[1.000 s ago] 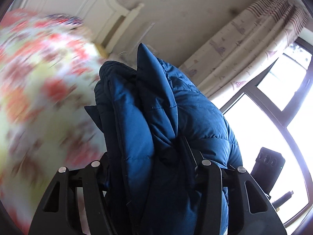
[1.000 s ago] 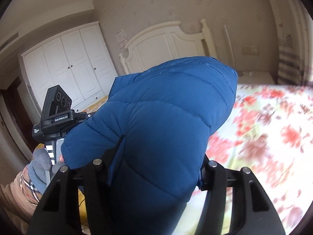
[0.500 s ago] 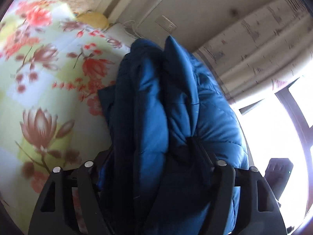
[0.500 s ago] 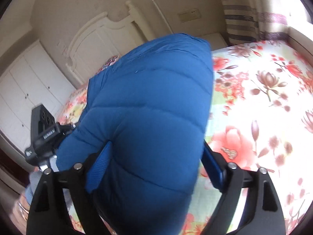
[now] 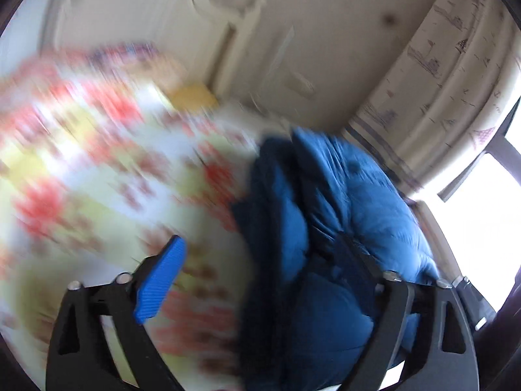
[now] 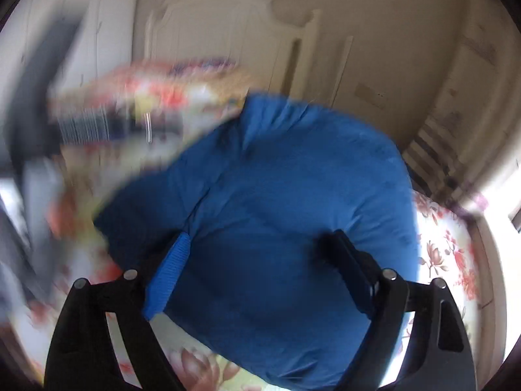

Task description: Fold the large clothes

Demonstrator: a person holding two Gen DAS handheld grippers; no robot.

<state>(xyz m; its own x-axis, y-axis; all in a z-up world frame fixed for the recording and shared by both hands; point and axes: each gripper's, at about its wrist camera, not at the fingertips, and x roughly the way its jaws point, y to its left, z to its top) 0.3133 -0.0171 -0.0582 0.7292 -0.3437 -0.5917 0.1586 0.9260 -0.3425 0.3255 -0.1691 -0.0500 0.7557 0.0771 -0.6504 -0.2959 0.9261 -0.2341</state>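
A folded blue puffer jacket [image 5: 342, 228] lies on the flowered bedsheet [image 5: 97, 169], blurred by motion. My left gripper [image 5: 260, 247] has its jaws opening wide. Its blue left pad [image 5: 159, 283] stands clear of the jacket with sheet showing between, while the jacket rests against the right finger [image 5: 371, 270]. In the right wrist view the jacket [image 6: 276, 179] fills the gap of my right gripper [image 6: 260, 238]. Those jaws stand wide and are closing slightly, the blue pad [image 6: 166, 277] at the jacket's left edge, and no squeeze shows.
A white headboard [image 6: 221, 9] and pillows [image 6: 162, 88] lie beyond the jacket. Curtain [image 5: 439, 81] and a bright window [image 5: 488, 221] are to the right. A dark blurred shape [image 6: 32, 97] at the left of the right wrist view looks like the other gripper.
Both grippers' jaws have spread wider. The jacket has come down from mid-air onto the bed, and the left gripper's left pad has come off it. Both views have swung and blurred.
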